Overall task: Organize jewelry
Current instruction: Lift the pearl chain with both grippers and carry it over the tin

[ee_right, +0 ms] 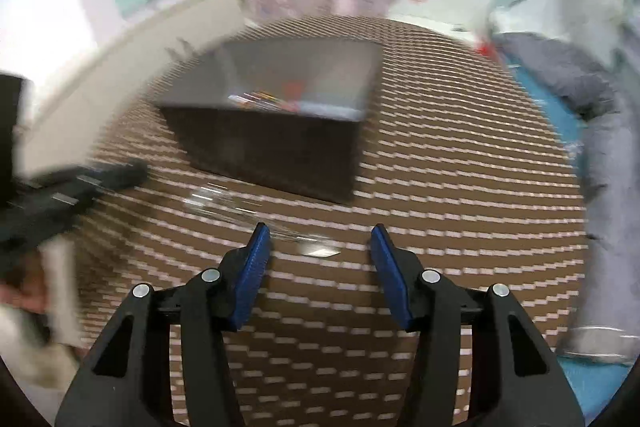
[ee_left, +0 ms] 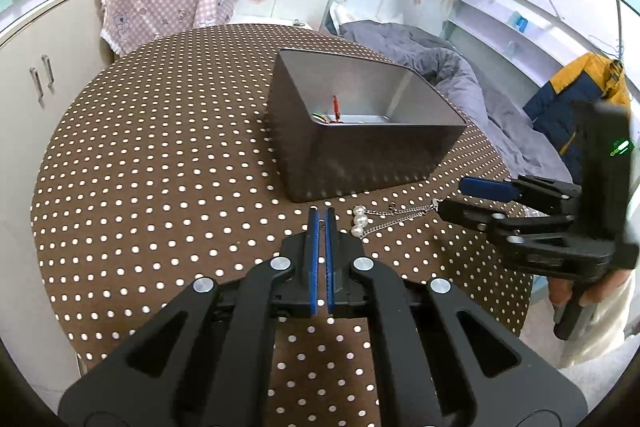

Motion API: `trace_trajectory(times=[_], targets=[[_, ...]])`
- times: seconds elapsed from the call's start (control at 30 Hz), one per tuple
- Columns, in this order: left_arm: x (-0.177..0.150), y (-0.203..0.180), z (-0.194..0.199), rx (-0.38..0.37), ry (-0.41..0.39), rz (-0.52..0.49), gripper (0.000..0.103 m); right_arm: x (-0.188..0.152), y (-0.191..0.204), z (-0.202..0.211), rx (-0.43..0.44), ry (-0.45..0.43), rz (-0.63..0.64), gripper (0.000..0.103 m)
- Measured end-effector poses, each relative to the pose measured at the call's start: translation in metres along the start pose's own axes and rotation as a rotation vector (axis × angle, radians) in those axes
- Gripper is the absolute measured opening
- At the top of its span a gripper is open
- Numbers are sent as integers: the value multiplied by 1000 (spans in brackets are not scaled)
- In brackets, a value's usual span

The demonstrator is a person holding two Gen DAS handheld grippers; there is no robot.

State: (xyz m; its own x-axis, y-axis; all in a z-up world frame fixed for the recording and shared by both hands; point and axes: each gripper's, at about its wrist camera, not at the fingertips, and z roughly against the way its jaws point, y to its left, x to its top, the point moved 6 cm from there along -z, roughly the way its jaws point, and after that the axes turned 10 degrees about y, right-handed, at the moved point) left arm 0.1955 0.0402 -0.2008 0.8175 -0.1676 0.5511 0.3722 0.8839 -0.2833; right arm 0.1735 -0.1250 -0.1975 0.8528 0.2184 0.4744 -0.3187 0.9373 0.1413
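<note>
Grey box (ee_left: 360,131) on dotted bench (ee_left: 160,167); pearl chain (ee_left: 384,221) beside it; left hand-held gripper (ee_left: 322,217) closed, empty; right hand-held gripper (ee_right: 318,239) half-open, holding nothing; no legible writing.

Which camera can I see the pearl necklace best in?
The left wrist view. There the pearl necklace is sharp, its pearls and chain lying on the dotted tablecloth in front of the grey box. The right wrist view shows only a blurry streak.

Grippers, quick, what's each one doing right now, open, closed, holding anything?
Left gripper: closed, holding nothing, tips beside the pearl necklace.
Right gripper: open, nothing gripped; the necklace chain lies on the table between its fingers.
</note>
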Motion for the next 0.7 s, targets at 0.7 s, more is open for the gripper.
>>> trace_trajectory(times=[0.7], targets=[[-9, 23, -3, 63, 18, 7, 3, 19, 65, -42, -73, 53, 218, 12]])
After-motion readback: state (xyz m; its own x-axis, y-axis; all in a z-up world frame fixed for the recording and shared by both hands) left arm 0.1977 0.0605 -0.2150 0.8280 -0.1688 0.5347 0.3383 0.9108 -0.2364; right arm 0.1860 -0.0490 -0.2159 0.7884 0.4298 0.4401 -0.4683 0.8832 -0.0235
